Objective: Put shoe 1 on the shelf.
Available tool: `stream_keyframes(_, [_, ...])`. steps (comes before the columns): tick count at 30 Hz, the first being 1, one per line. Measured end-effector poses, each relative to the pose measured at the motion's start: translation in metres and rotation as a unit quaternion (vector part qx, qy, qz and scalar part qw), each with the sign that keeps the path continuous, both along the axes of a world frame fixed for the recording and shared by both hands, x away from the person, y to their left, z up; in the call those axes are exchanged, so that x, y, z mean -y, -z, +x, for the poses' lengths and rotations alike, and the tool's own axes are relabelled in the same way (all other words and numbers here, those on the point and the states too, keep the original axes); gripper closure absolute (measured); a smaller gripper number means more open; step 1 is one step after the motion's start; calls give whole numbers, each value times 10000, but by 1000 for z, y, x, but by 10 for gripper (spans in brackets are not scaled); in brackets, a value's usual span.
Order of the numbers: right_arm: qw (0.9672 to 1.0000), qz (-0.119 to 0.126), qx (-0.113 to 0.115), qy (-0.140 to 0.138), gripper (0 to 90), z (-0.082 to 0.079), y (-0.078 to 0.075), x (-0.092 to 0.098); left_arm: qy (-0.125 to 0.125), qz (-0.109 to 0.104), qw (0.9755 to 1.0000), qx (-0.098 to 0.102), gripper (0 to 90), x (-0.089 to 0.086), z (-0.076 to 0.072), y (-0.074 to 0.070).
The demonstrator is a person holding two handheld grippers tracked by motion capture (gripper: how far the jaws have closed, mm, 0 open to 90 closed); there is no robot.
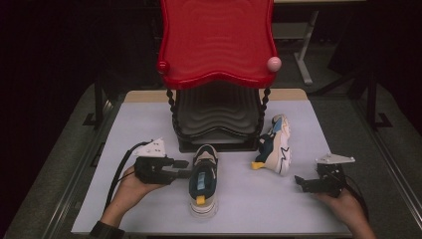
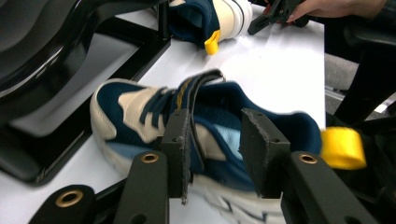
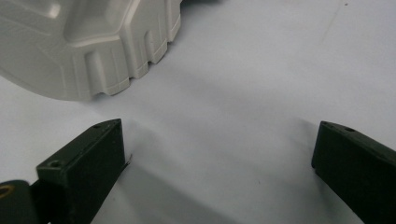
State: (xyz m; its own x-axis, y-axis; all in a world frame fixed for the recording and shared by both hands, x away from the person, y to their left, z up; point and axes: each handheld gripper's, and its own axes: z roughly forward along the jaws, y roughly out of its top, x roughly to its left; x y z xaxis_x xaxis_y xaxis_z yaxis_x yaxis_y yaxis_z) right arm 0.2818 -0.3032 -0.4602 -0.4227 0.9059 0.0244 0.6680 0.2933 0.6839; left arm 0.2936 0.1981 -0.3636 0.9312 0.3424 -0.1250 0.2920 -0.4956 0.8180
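A navy and cream sneaker (image 1: 204,180) stands upright on the white table (image 1: 149,209), toe toward the rack, with a yellow heel tab. My left gripper (image 1: 183,169) is level at its left side. In the left gripper view my left gripper (image 2: 219,154) is open, and the sneaker (image 2: 140,112) lies just beyond and below the pads, which press on nothing. A second sneaker (image 1: 273,144) lies on its side right of the rack. My right gripper (image 1: 300,183) points at it, open and empty. In the right gripper view my right gripper (image 3: 219,154) faces its pale sole (image 3: 79,42).
A shoe rack with a red top tray (image 1: 216,40) and black lower shelves (image 1: 216,117) stands at the back middle of the table. A pink knob (image 1: 273,63) sits on its right corner. Bare table surface lies along the front edge and at the far left.
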Motion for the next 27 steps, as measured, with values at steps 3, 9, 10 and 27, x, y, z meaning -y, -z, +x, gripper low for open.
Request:
stream_keyframes(3, [10000,2,5,1,19,0,0,0,-7,58,10000,26,592,12,6,3])
stream_keyframes(9, [10000,4,4,1,20,0,0,0,-95,152,9998,86,565,27,20,11])
stream_keyframes(10, [10000,5,5,1,20,0,0,0,-93,161,9998,93,565,29,22,12])
stream_keyframes(27, [10000,5,-6,6,19,0,0,0,119,248,9996,34,734,41,30,24])
